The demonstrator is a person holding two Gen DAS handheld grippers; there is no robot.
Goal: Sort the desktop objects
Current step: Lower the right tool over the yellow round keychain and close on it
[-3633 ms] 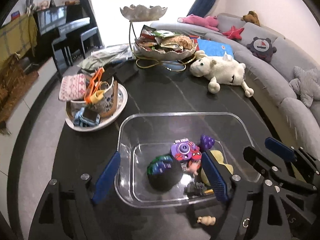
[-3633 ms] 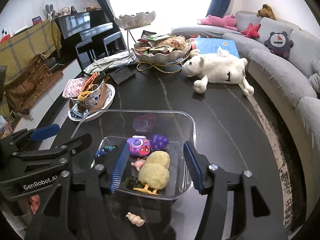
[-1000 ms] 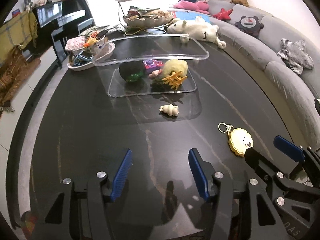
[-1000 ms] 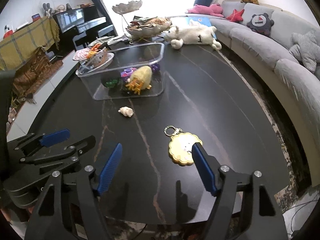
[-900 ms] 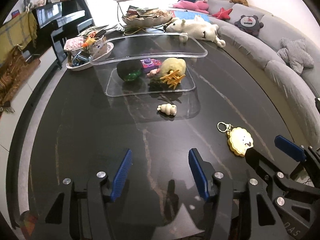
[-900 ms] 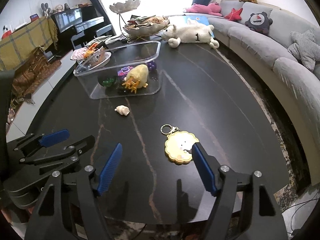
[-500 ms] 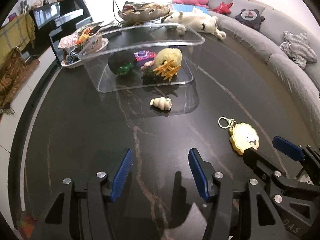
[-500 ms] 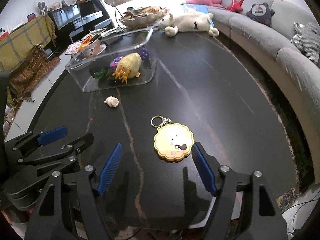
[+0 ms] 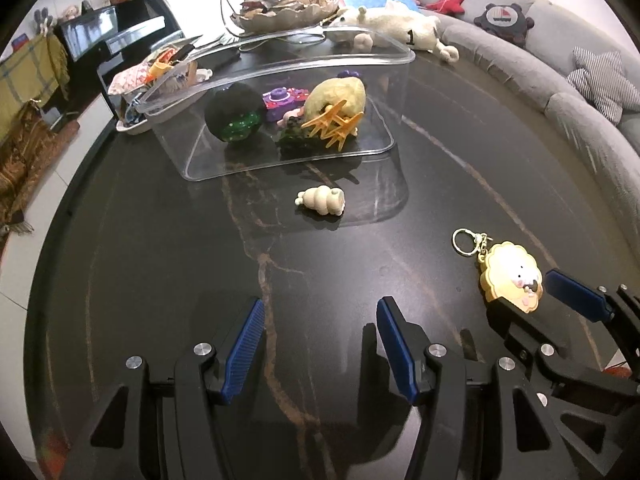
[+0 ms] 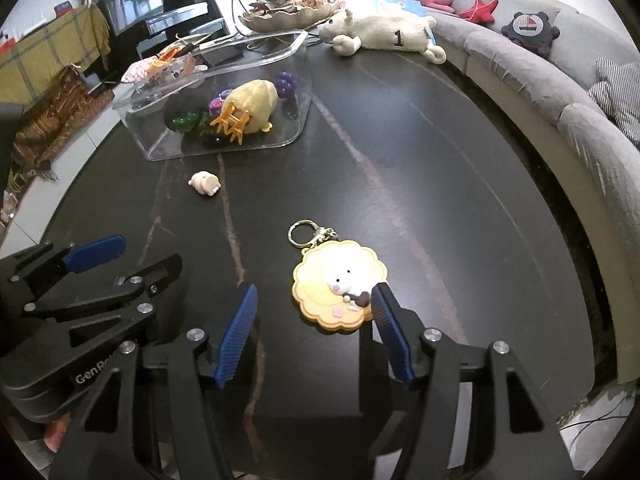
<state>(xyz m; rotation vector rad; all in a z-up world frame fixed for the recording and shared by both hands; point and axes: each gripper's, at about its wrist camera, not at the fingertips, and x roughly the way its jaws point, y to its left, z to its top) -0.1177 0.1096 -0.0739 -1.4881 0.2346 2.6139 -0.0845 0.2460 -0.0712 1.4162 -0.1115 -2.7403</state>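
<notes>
A yellow cookie-shaped keychain [image 10: 340,286] with a white animal on it lies flat on the black table [image 10: 420,168]. My right gripper [image 10: 314,292] hangs over it with its jaws closing. The keychain's lower part lies between the blue pads; the right pad [image 10: 386,312] is at its edge and the left pad stands well clear. My left gripper [image 9: 320,312] is open above bare table, nothing between its fingers. A small cream shell toy [image 9: 322,200] lies in front of the clear plastic bin [image 9: 280,64], which holds a yellow chick [image 9: 340,94], a black ball and a purple toy.
A white plush sheep [image 10: 384,34] and a tiered snack dish [image 9: 280,16] stand at the far end. A plate of clutter [image 9: 156,76] sits left of the bin. A grey sofa [image 10: 560,80] curves along the table's right edge.
Both grippers have come down closer to the table. The keychain now lies between the right gripper's fingers, whose jaws have narrowed. The left jaws stand as before.
</notes>
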